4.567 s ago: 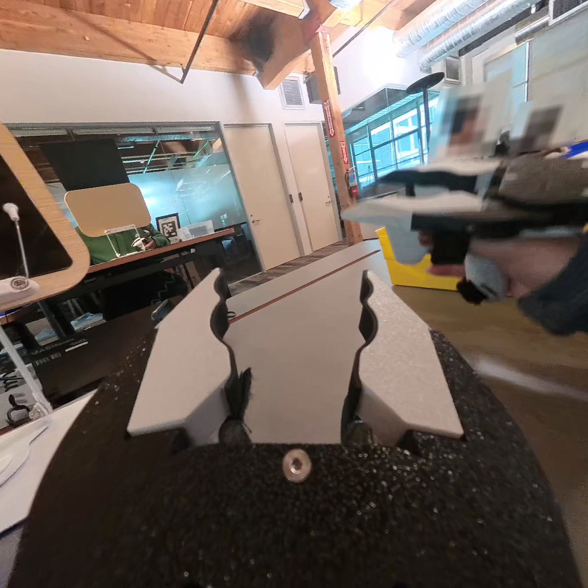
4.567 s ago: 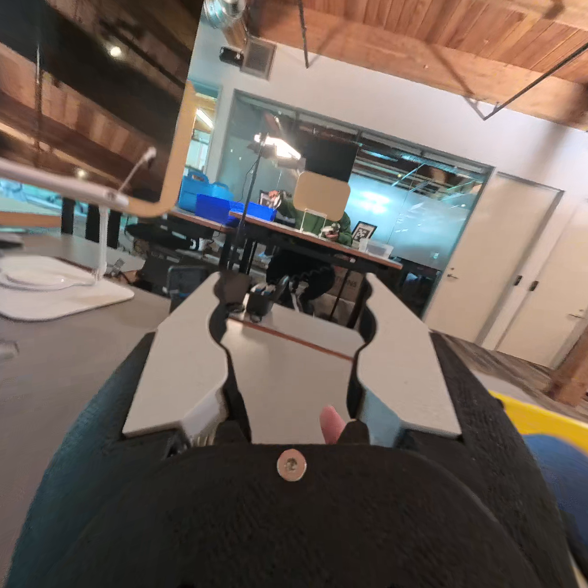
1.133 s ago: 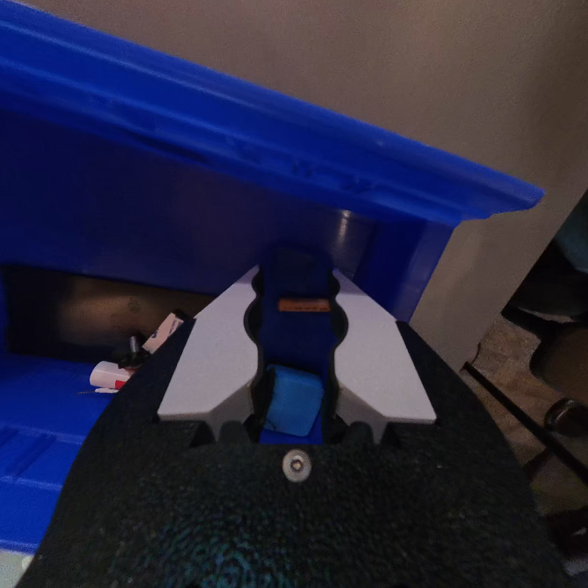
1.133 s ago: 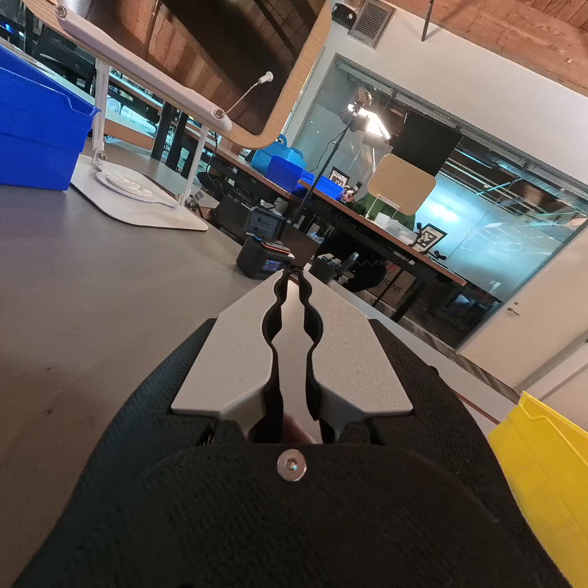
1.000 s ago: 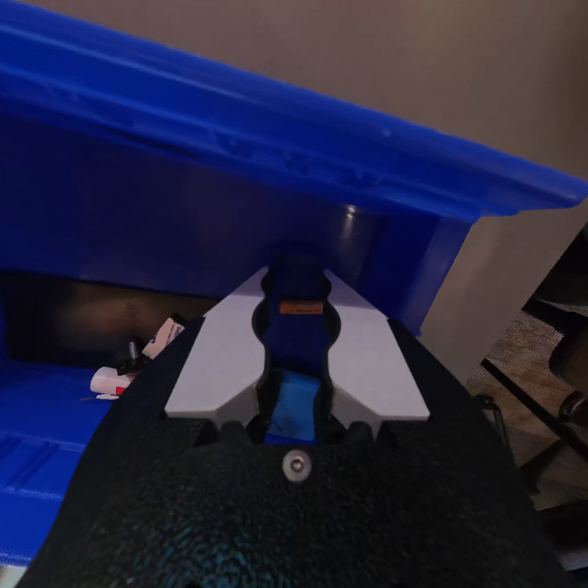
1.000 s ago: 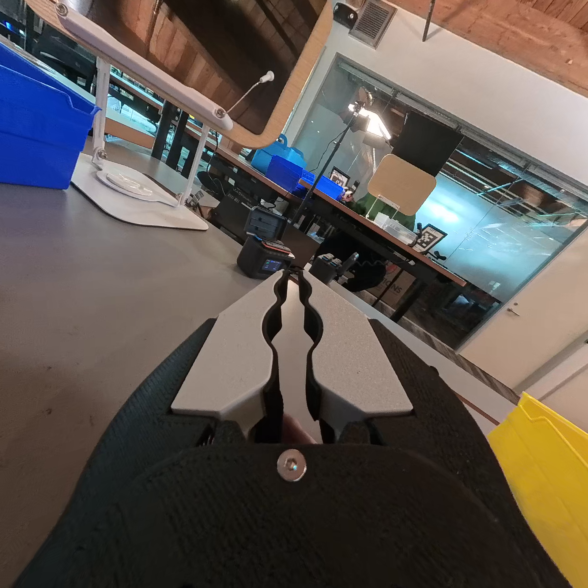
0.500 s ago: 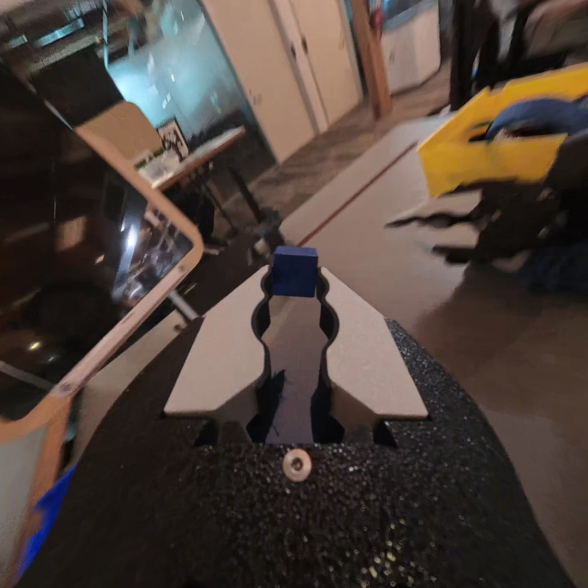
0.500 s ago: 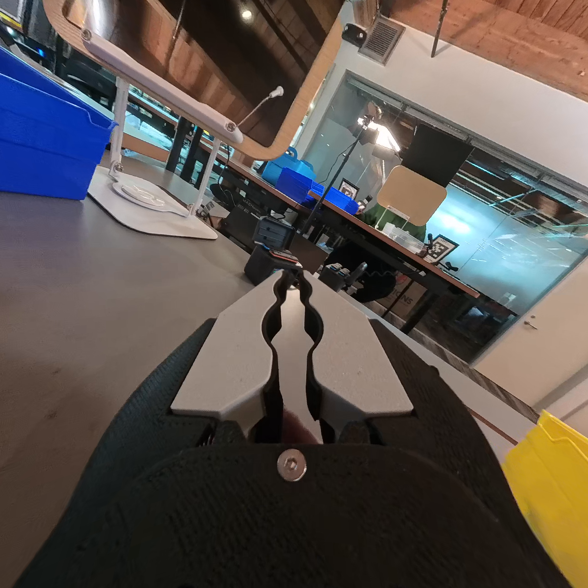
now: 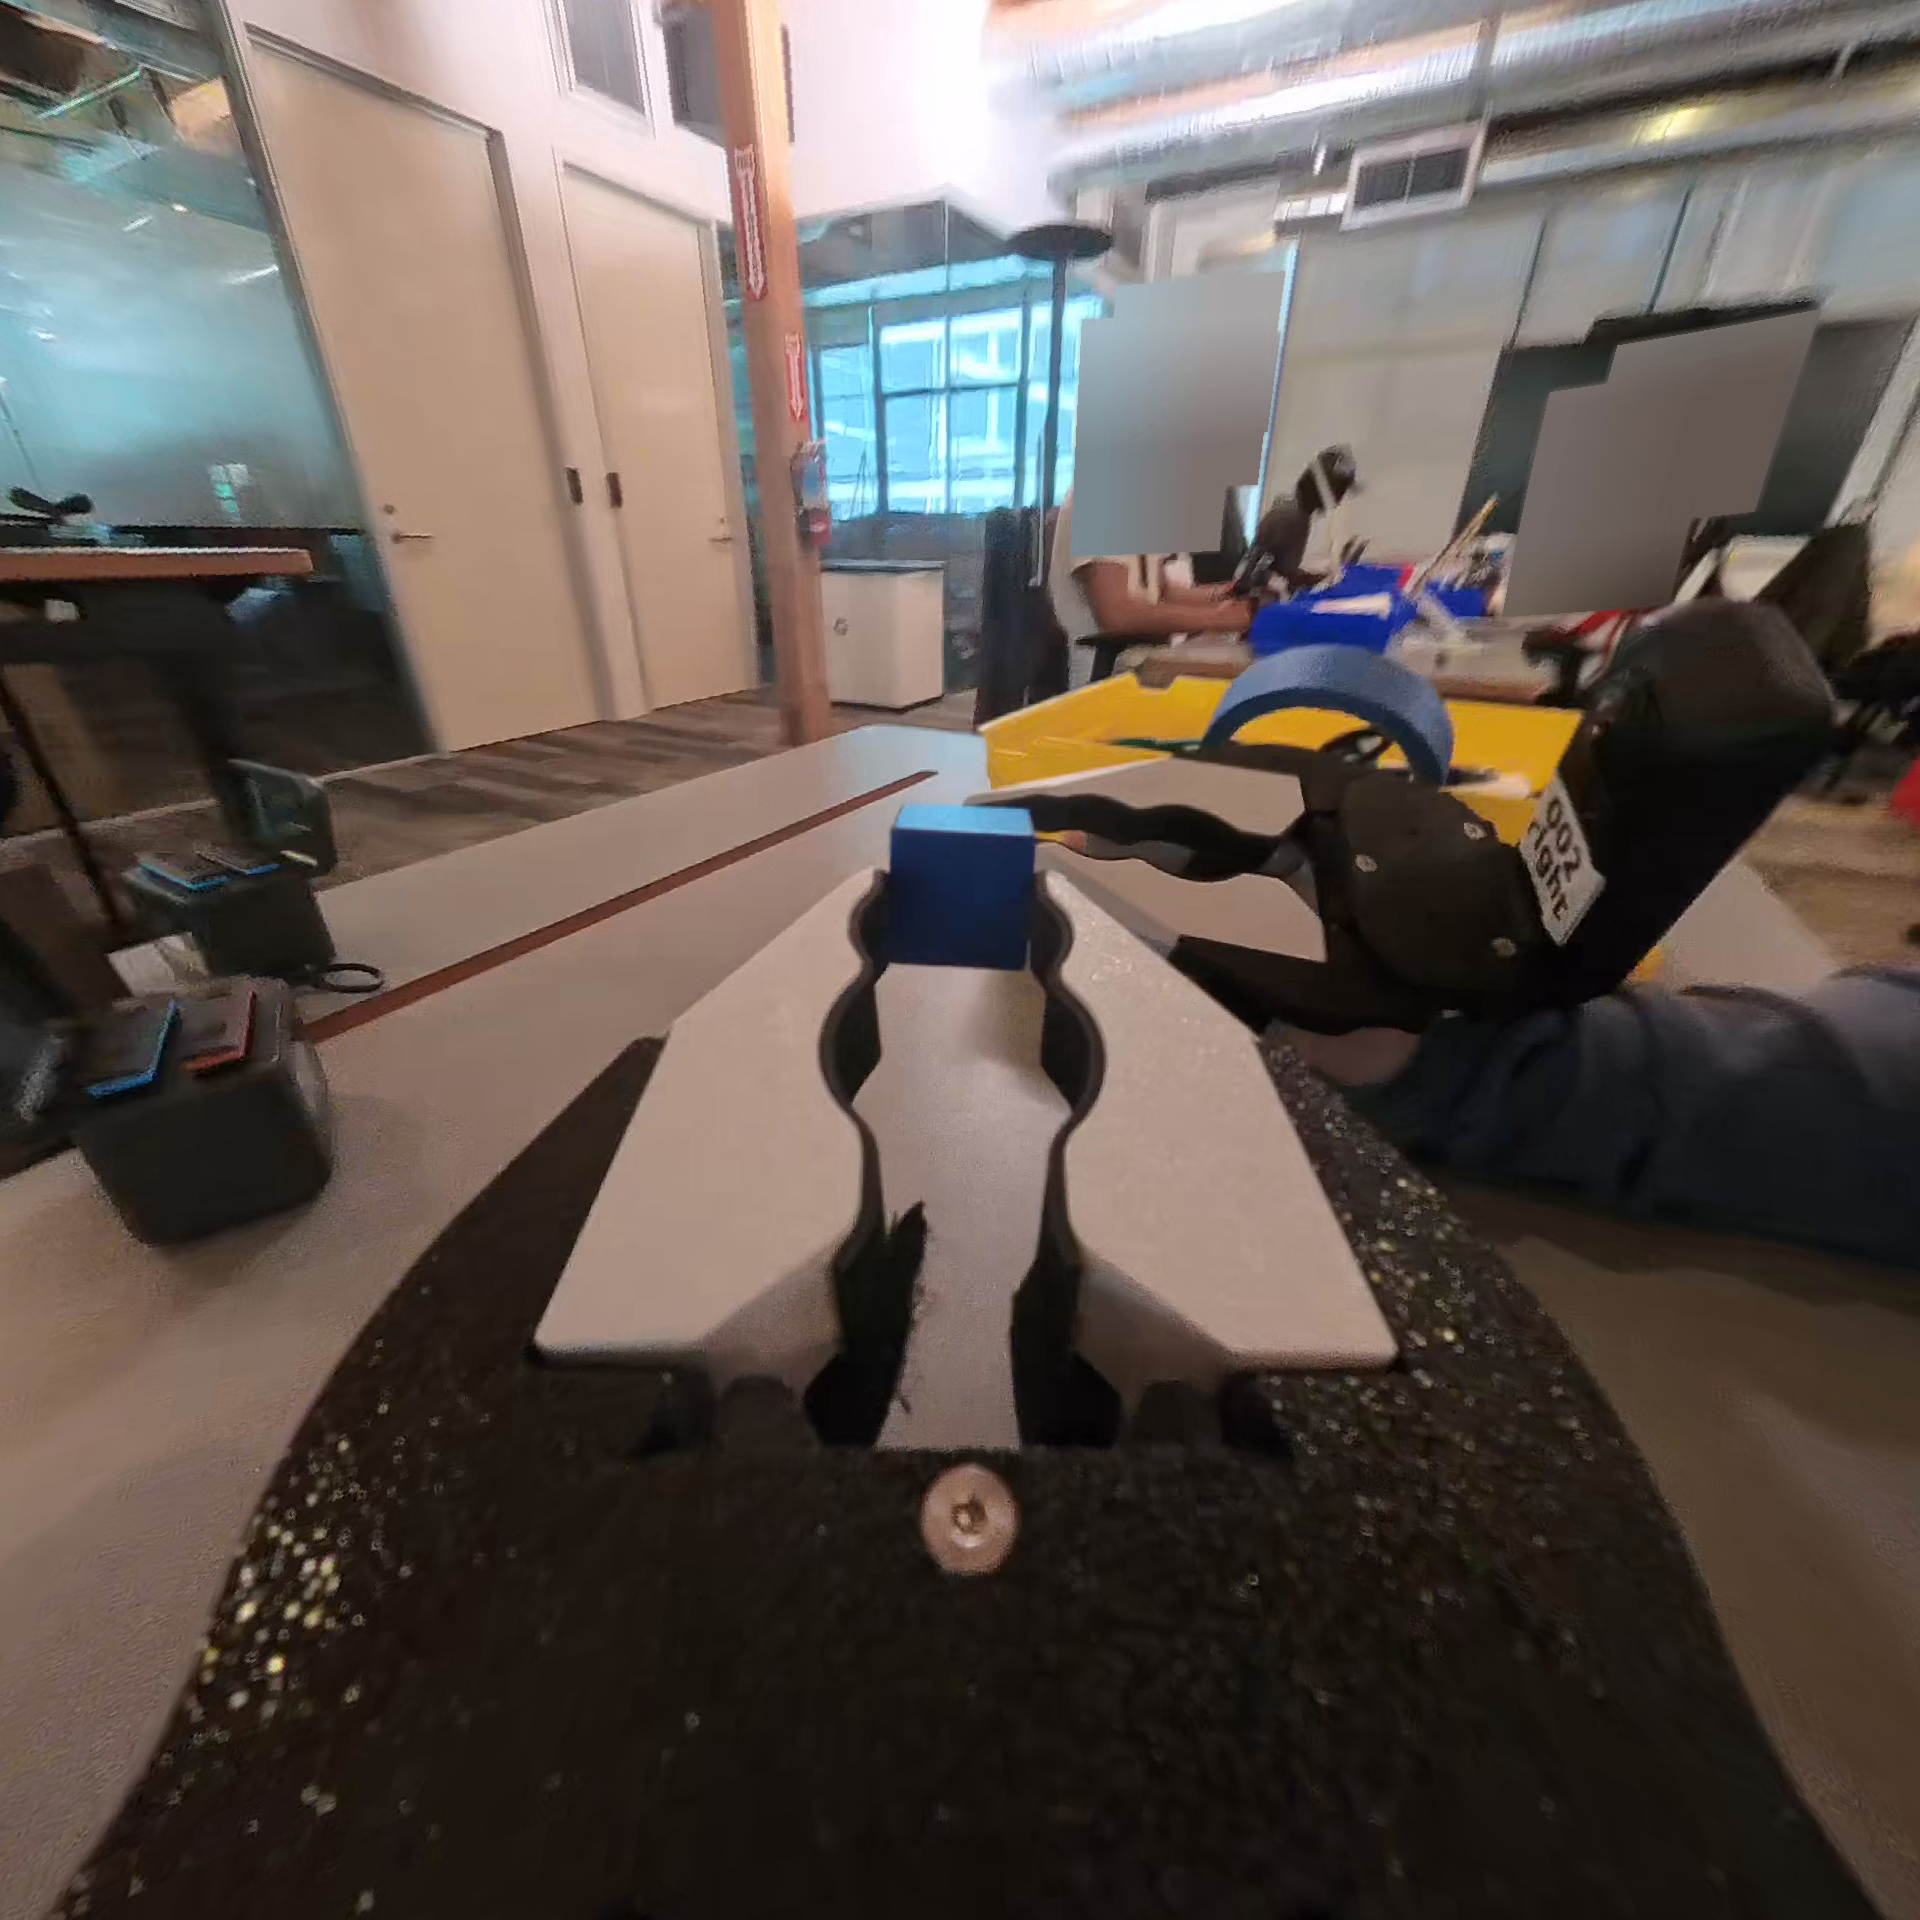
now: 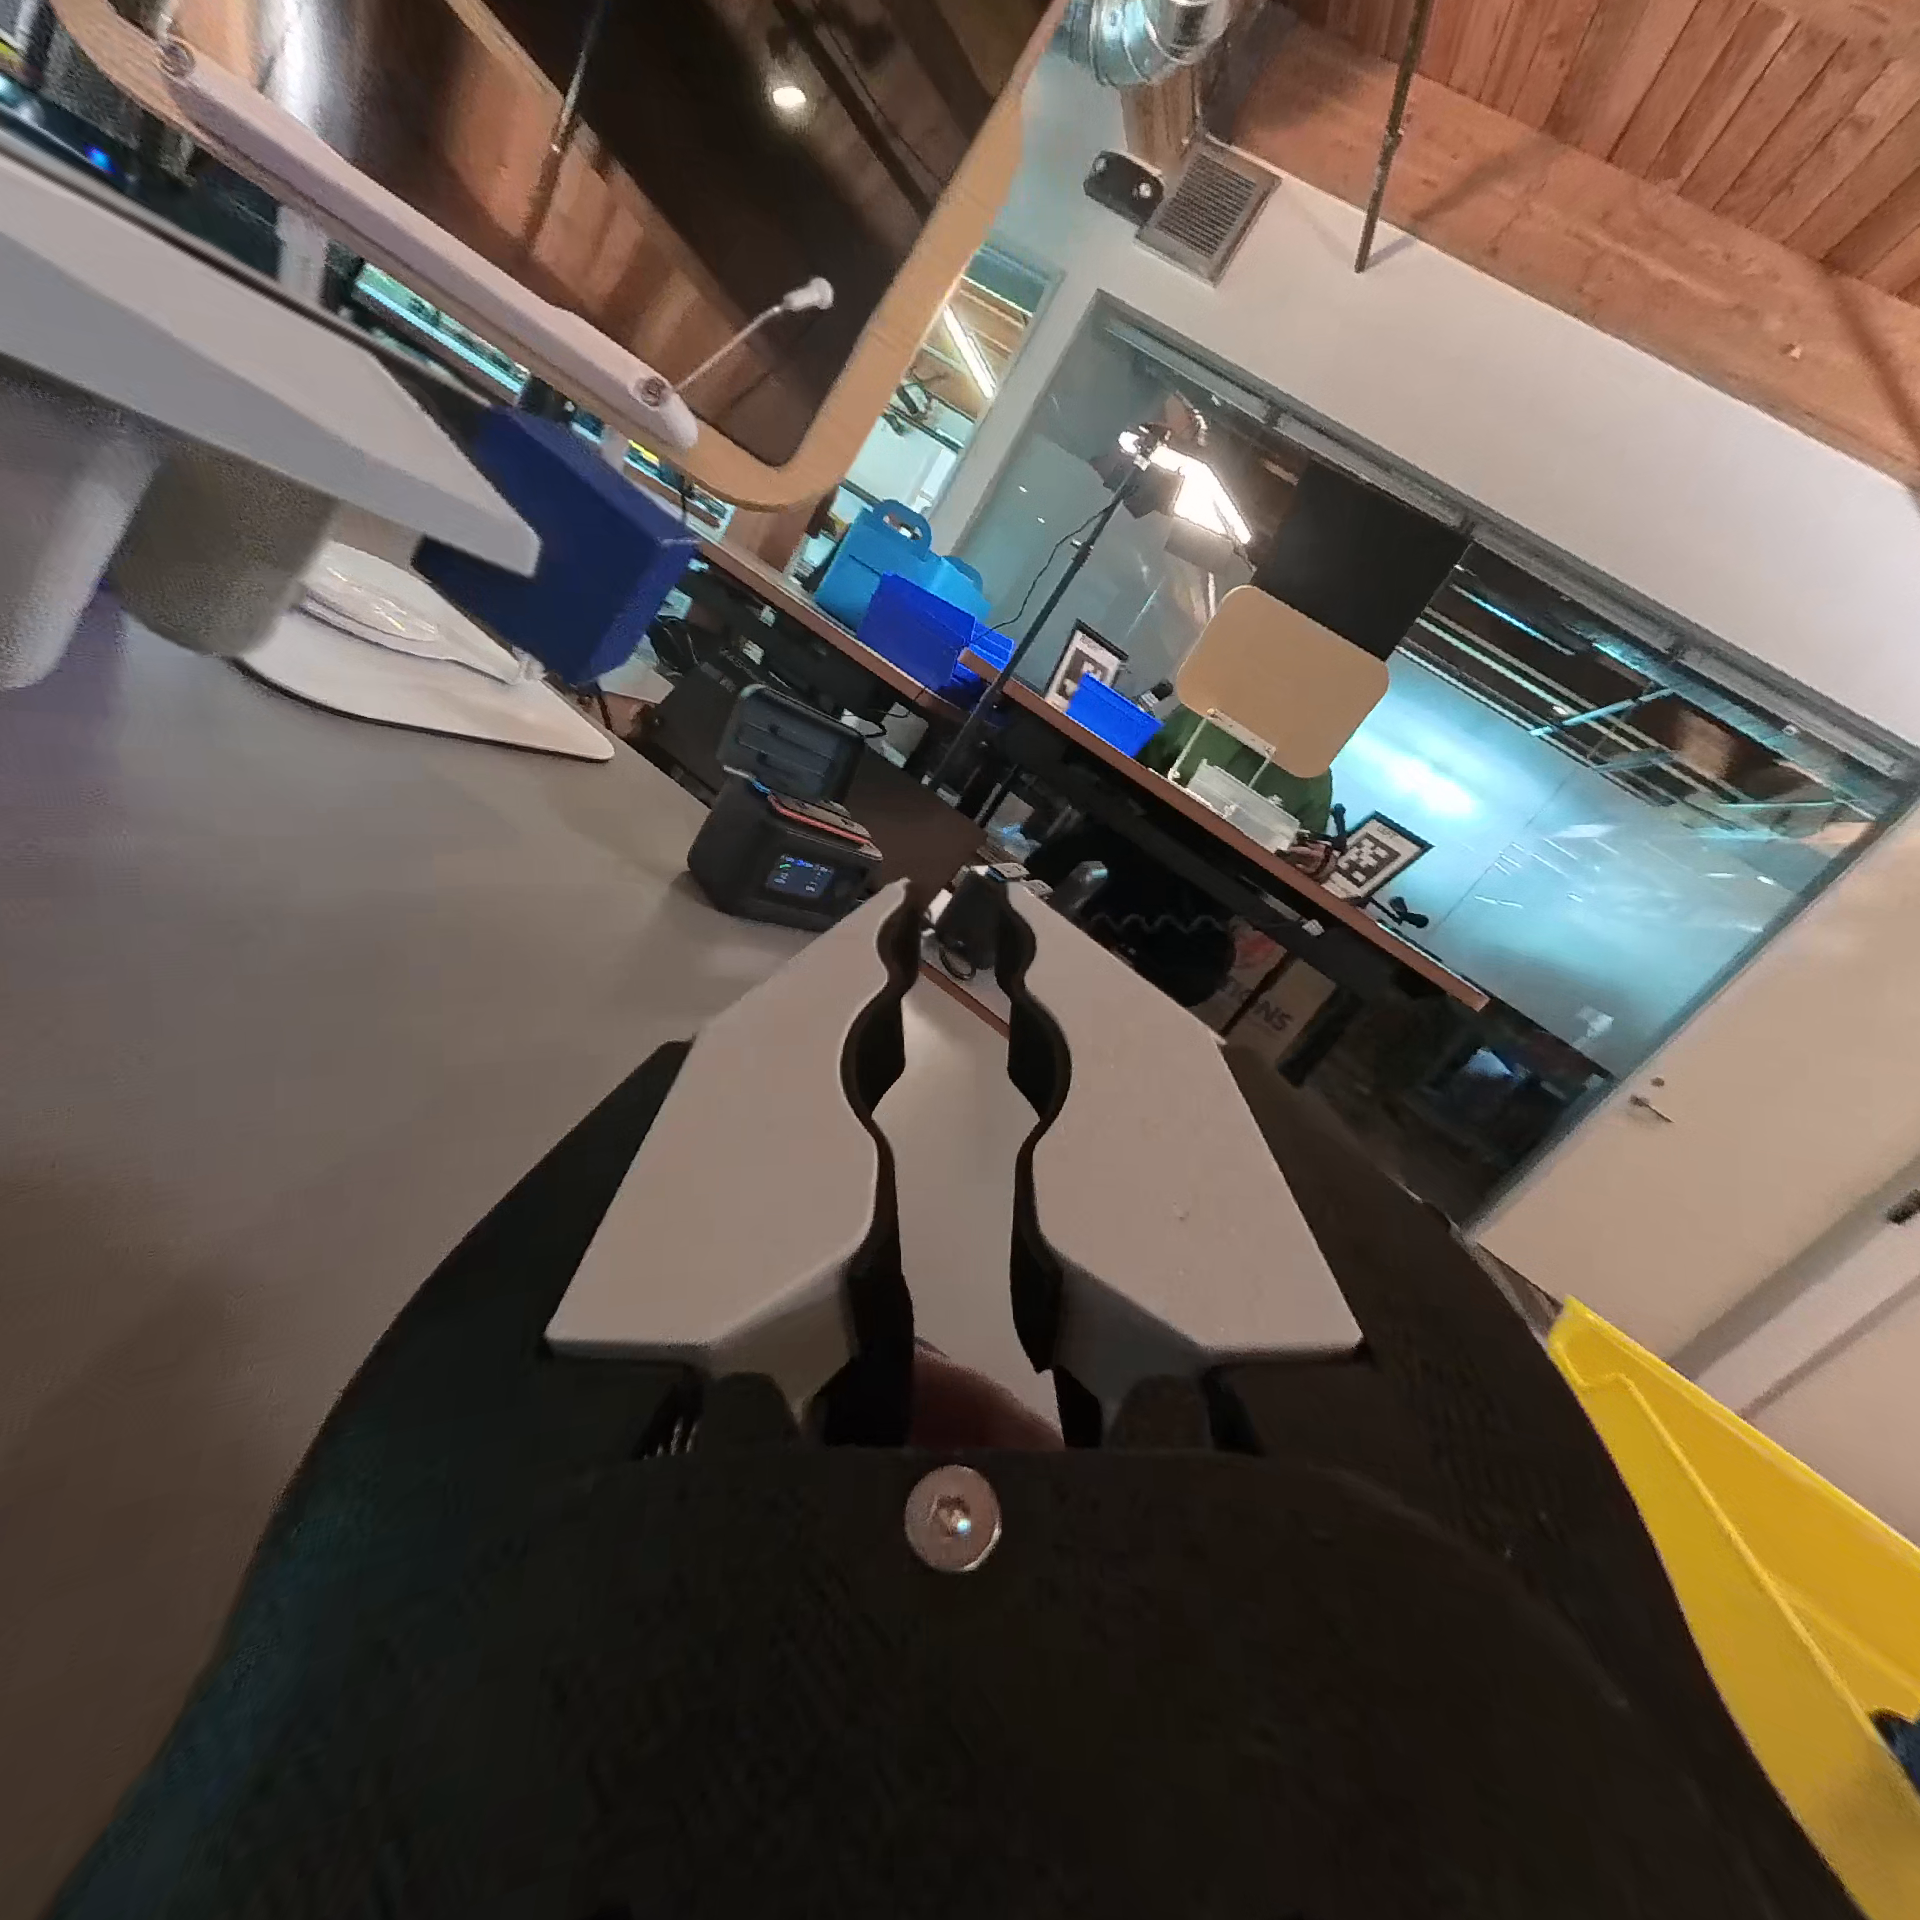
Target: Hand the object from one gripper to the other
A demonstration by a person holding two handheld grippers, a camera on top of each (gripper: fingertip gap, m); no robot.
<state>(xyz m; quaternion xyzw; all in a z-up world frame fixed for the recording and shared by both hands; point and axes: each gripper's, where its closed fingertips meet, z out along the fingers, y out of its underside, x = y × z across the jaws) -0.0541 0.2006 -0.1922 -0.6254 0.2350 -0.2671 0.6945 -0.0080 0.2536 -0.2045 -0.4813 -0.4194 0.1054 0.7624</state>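
Note:
My left gripper (image 9: 961,904) is shut on a small blue cube (image 9: 961,899), pinched between its fingertips above the grey table (image 9: 623,904). My right gripper (image 9: 1039,826) lies on its side just right of and behind the cube, tips pointing at it, close but apart. In the right wrist view, my right gripper (image 10: 956,909) is empty, its jaws a narrow gap apart. The cube (image 10: 582,561) shows at the upper left, held by the left gripper's grey fingers (image 10: 312,416), clear of my right fingertips.
A yellow bin (image 9: 1091,738) with a blue tape roll (image 9: 1330,696) stands behind the right gripper; its wall also shows in the right wrist view (image 10: 1766,1558). A black charger box (image 9: 208,1122) (image 10: 779,852) sits at the far table edge. A white stand base (image 10: 436,675) lies left. A sleeved arm (image 9: 1662,1122) rests on the table. The tips of one gripper are about 8 cm away from the tips of the other.
My left gripper left the blue bin with the cube and swung right, close to the right gripper. The right jaws have parted slightly.

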